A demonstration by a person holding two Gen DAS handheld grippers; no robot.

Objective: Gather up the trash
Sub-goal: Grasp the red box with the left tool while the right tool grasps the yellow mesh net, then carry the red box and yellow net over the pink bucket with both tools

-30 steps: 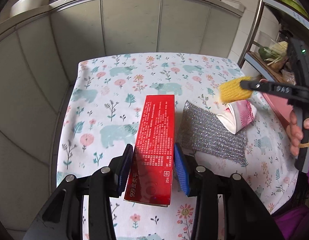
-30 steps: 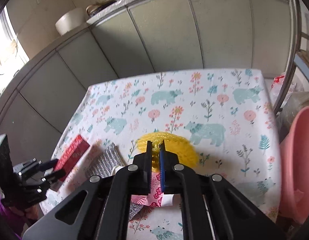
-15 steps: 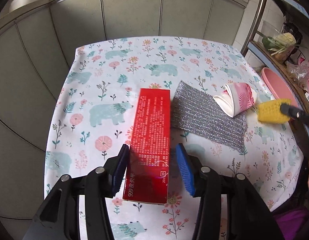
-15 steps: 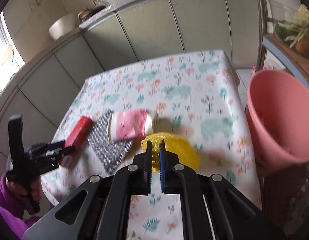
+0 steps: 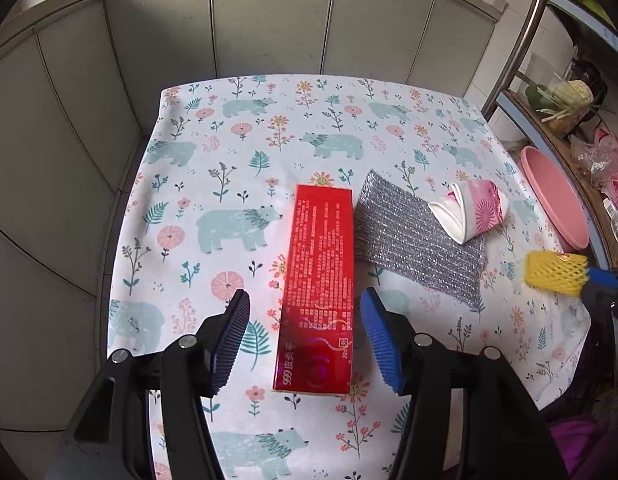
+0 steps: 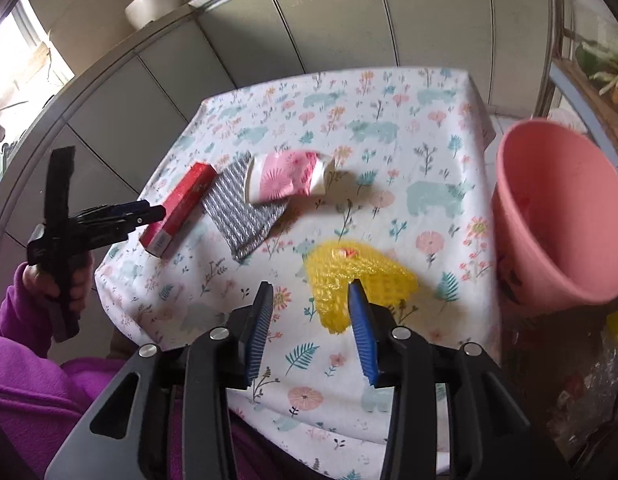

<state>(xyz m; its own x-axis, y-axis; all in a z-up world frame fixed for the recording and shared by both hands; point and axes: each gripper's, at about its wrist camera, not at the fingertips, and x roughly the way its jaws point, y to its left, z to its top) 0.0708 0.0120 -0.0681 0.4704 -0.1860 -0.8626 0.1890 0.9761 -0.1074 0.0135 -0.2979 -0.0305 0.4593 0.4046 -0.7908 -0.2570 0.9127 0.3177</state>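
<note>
Though the bin (image 6: 557, 216) looks empty, both grippers gape: left (image 5: 305, 344) straddling the box (image 5: 319, 280), right (image 6: 311, 328) beside the net (image 6: 349, 276), holding nothing.

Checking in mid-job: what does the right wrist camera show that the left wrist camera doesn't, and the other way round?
Only the right wrist view looks into the pink basin, shows the hand in a purple sleeve gripping the left tool, and shows the right gripper open. Only the left wrist view shows the left gripper open astride the red box, and the box's printed top. Both show the red box, silver mesh cloth, crushed pink paper cup, yellow foam net and floral tablecloth.
</note>
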